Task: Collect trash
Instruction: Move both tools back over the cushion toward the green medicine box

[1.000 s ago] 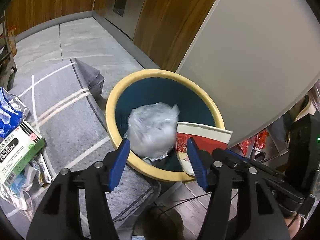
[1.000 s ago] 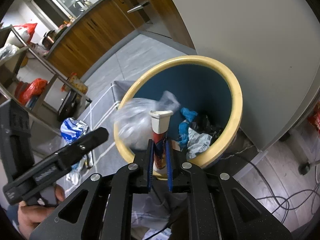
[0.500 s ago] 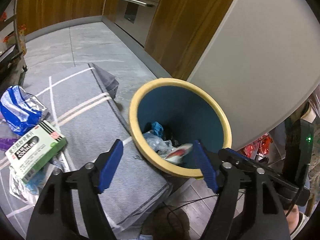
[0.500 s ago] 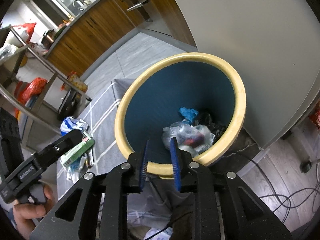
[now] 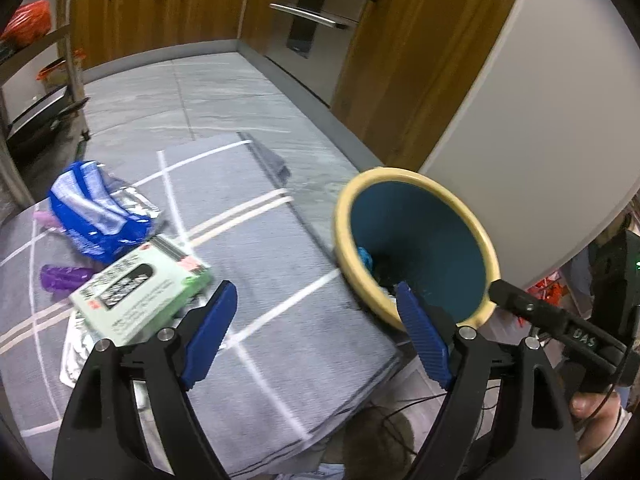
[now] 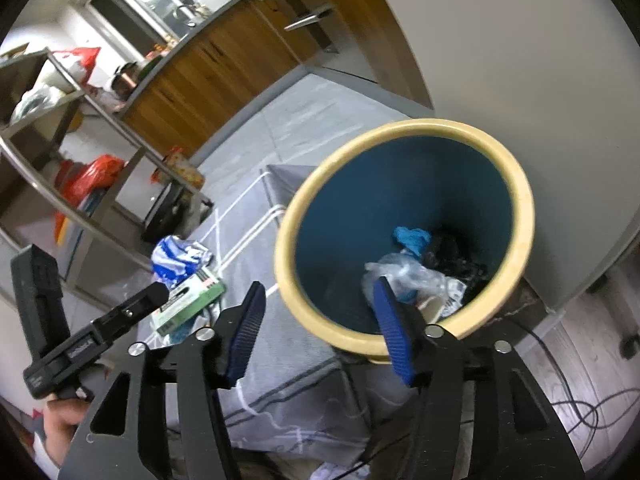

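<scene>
**Bin and loose trash on the mat, both tongs empty**

While both tongs stood spread with nothing between their blue pads, the items lay as follows.

Left tongs (image 5: 314, 332): jaws wide apart, empty, held above the mat (image 5: 256, 280), with the bin to their right. Right tongs (image 6: 318, 328): jaws wide apart, empty, held at the near rim of the bin, the right pad over its mouth.

Bin (image 6: 524, 216): round, cream rim, teal inside, standing at the mat's edge beside a grey panel (image 5: 560, 100). Contents seen from the right wrist: a clear bag (image 6: 412, 274), a blue scrap (image 6: 412, 238), dark items against the far wall; a pale piece by the right pad was too hidden to name.

Mat: grey with white lines, spread on the floor.

Trash on the mat, well apart from the bin: a green-and-white box (image 5: 140, 292), a blue-and-white bag (image 5: 94, 216) just behind it, a purple piece (image 5: 66, 278) to the box's left, and a silver wrapper (image 5: 80, 352) partly under the box. In the right wrist view the box (image 6: 188, 306) and bag (image 6: 180, 258) showed left of the bin.

Background: wooden cabinets (image 5: 160, 4) and a metal rack (image 6: 92, 176).
</scene>
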Motion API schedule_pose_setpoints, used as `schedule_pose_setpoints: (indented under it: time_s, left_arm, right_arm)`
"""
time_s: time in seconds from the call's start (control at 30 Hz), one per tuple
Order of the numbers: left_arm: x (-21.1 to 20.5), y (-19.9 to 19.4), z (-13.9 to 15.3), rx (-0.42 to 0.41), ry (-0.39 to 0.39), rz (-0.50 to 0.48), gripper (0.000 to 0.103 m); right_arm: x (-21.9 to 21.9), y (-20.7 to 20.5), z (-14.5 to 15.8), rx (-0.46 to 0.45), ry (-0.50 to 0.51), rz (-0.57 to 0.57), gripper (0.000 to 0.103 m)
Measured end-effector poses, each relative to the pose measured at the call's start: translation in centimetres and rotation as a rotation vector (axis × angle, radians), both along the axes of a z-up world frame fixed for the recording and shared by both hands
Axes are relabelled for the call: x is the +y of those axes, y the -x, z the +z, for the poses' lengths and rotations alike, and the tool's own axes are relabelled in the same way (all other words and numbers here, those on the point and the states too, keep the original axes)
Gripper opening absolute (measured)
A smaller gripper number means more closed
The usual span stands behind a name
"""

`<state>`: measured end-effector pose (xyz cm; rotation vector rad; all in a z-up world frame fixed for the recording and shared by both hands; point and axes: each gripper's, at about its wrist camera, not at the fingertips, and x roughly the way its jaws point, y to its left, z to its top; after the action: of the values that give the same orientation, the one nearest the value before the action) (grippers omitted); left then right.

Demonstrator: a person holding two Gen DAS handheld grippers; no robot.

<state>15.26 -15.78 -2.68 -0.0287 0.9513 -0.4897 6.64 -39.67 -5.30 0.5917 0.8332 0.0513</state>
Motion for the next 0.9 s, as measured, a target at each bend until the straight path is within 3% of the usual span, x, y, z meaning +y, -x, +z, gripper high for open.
schedule_pose_setpoints:
  time_s: [0.2,0.53,0.7,0.9]
  left_arm:
    - [3.9,-0.4,0.0,0.004,-0.011,0.06,0.082]
    - [9.2,-1.3,-0.3,0.021,-0.094,0.091,0.082]
    - [9.6,-2.6,-0.2,0.038,-0.148,0.047,0.085]
    - [8.8,-4.7,-1.4,0.063,-0.276,-0.058,0.089]
  right_arm:
    - [1.9,-0.6,0.0,-0.001,0.016,0.058,0.066]
    - [4.1,-1.4,0.2,0.001,0.027,0.116,0.069]
    - [5.3,-1.9,0.3,0.006,0.034,0.143,0.069]
    - [5.7,-1.9,0.1,0.015,0.048,0.154,0.069]
